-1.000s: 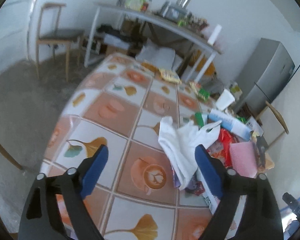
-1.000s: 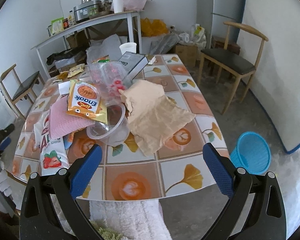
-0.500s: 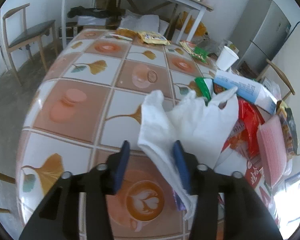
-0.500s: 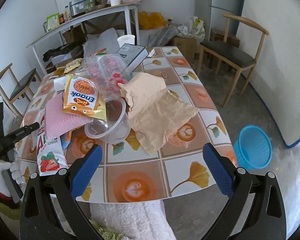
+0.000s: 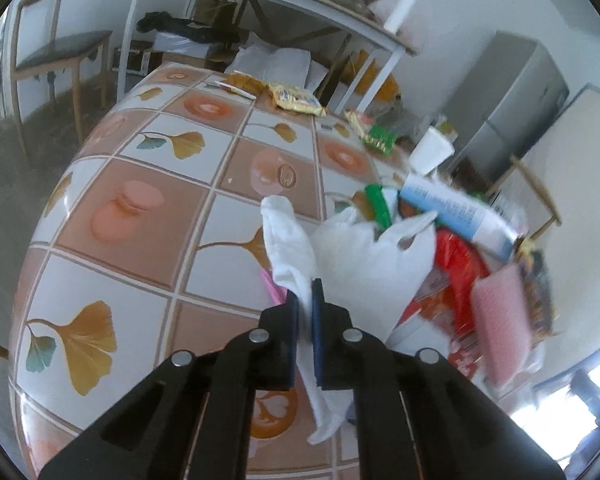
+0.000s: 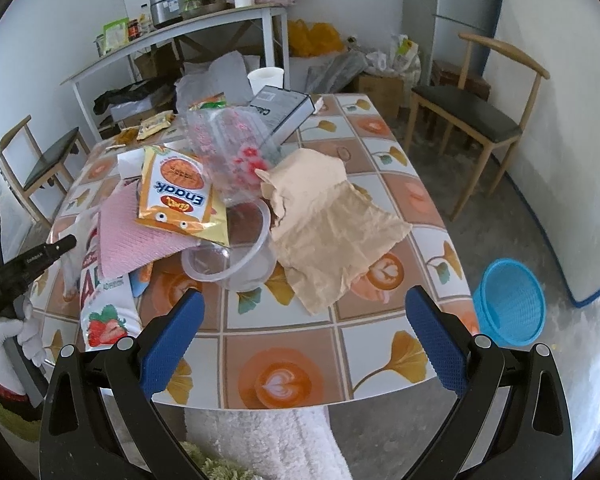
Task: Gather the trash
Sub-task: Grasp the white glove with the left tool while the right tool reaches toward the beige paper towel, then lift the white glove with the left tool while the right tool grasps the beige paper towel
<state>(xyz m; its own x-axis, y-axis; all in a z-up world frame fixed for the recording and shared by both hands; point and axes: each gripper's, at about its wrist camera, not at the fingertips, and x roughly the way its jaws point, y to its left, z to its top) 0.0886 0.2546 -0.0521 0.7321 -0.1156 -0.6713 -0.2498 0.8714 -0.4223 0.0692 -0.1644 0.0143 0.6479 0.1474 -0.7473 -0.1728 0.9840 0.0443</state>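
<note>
My left gripper has just been closing and now pinches one handle strip of the white plastic bag, fabric caught between the pads, so I can lift it open as the trash sack. The bag lies slumped on the tiled table, touching the red wrapper and pink sponge cloth in the pile beside it. My right gripper hangs over the near table edge, jaws wide apart, nothing between them, probably waiting to feed in trash. Just beyond: clear plastic tub, crumpled brown paper, yellow snack packet. Blue basket on the floor, well apart.
</note>
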